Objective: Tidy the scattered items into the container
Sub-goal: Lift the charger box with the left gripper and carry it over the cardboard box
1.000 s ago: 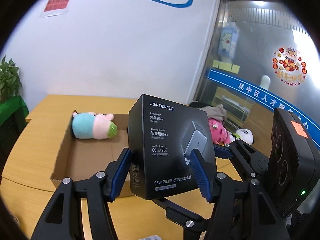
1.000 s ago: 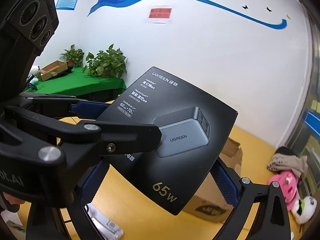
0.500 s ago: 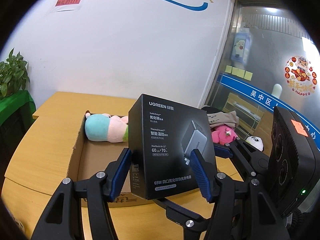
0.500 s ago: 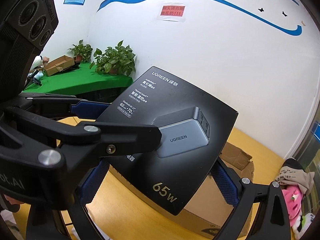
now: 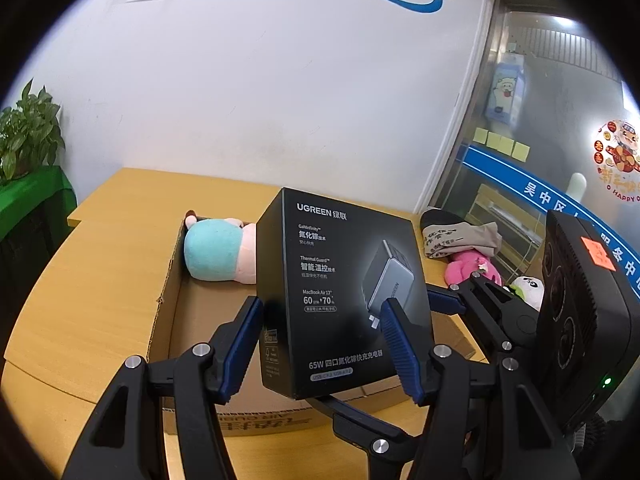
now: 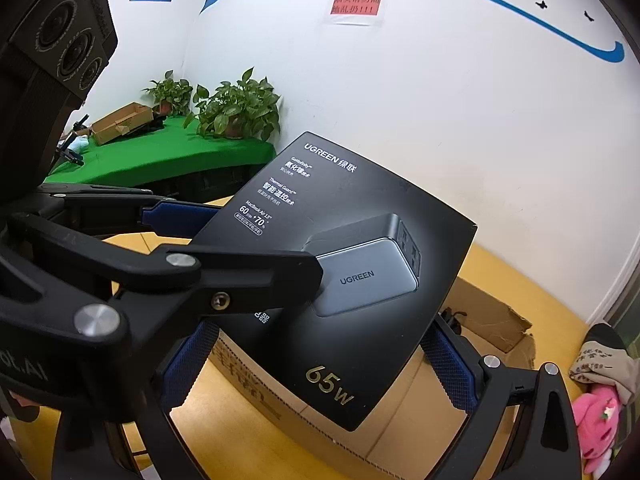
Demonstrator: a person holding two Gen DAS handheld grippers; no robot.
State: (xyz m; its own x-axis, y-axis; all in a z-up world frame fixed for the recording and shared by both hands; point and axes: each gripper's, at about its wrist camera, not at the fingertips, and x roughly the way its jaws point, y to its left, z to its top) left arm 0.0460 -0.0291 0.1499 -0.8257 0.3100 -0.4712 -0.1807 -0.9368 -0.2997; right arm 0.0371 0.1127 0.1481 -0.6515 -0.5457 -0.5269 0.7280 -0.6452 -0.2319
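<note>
A black UGREEN charger box hangs upright in the air, held by both grippers. My left gripper has its blue pads pressed on the box's two sides. My right gripper clamps the charger box at its lower corner, and its fingers reach in from the right. Just beyond and below the charger box lies an open cardboard box, its front wall under the held box. A teal and pink plush toy lies at its far end.
The cardboard box sits on a yellow wooden table. A beige cloth, a pink plush and a panda plush lie right of it. A green-covered table with plants stands far left; a glass door is at right.
Both grippers have carried the charger box closer to the cardboard box and slightly down. The cardboard box looms larger, and the plush inside is now partly hidden behind the charger box.
</note>
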